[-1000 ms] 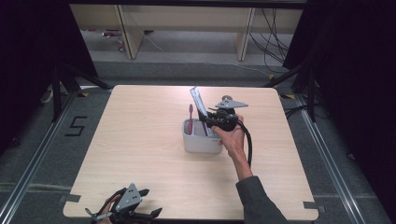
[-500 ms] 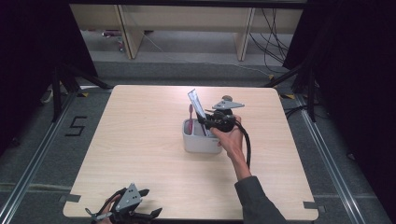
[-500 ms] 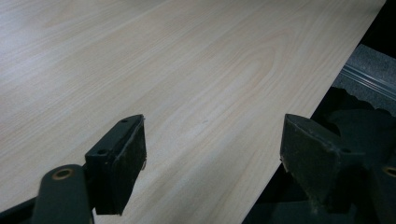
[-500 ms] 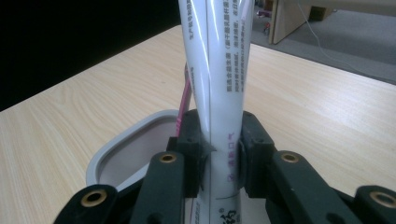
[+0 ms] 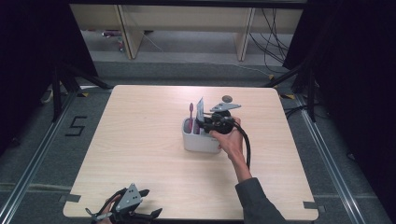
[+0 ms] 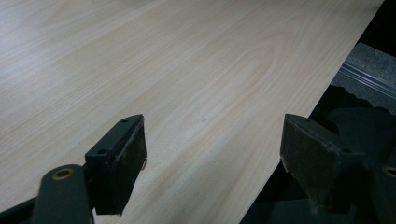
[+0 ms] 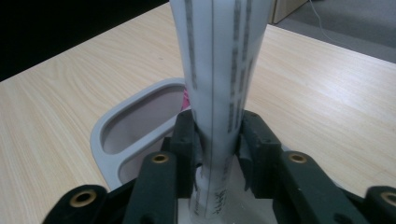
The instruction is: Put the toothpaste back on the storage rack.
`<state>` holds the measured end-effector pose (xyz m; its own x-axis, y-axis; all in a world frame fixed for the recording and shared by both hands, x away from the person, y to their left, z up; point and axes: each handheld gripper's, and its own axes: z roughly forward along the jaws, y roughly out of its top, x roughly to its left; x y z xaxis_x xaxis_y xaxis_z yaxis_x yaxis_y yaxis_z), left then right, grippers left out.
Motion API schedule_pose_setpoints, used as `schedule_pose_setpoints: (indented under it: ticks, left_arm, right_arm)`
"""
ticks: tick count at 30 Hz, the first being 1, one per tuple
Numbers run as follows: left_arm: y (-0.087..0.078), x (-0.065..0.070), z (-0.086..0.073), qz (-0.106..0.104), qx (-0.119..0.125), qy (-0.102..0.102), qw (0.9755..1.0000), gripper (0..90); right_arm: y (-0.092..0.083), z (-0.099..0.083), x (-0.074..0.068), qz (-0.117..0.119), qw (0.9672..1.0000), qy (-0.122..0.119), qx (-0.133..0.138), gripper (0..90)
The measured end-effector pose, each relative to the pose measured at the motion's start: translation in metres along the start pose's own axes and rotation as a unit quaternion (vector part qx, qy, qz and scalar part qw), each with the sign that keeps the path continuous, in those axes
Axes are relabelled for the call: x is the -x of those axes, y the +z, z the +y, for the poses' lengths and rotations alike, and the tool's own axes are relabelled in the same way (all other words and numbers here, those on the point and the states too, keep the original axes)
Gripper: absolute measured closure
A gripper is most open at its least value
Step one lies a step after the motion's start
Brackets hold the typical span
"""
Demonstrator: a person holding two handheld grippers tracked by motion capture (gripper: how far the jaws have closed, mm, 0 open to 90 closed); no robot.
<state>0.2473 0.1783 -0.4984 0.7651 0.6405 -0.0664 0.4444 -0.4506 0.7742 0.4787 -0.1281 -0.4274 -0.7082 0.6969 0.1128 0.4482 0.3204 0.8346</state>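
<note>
A white holder (image 5: 198, 140) with oval openings (image 7: 135, 123) stands near the table's middle. A pink toothbrush (image 5: 190, 116) stands upright in its left part. My right gripper (image 5: 205, 122) sits over the holder, shut on a white tube with grey print (image 7: 217, 70), which also rises above the holder as the tube (image 5: 200, 109). The tube's lower end points down into the holder. My left gripper (image 5: 142, 205) rests at the table's front left edge. Its jaws stand wide open over bare wood, with the fingers (image 6: 119, 163) holding nothing.
The light wooden table (image 5: 140, 140) has bare room all around the holder. Past its edges lie dark floor, metal rails (image 5: 336, 168) and a floor mark "5" (image 5: 77, 126). Shelving legs and cables stand behind the table.
My right gripper and the tube have shifted slightly left and down toward the holder. The left gripper has stayed where it was.
</note>
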Motion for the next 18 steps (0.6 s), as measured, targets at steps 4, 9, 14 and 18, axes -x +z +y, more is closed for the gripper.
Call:
schedule_pose_setpoints:
  ticks: [4,9,14,18]
  left_arm:
    - [0.001,0.001,0.000,0.000,0.006,-0.007,1.0000,22.3]
    - [0.000,0.000,0.000,0.002,-0.001,0.002,1.0000,22.2]
    - [0.002,0.002,0.000,-0.001,0.010,-0.009,0.9999,22.2]
    - [0.001,0.001,-0.001,-0.001,0.009,-0.003,1.0000,22.2]
  right_arm:
    - [-0.006,0.001,-0.001,0.001,0.9997,0.018,0.019,60.3]
    - [-0.022,0.008,0.000,-0.003,0.9991,0.024,0.035,44.8]
    - [-0.032,0.006,-0.001,0.006,0.9994,0.013,0.032,39.4]
    - [-0.037,0.005,-0.003,0.012,0.9995,0.019,0.024,37.6]
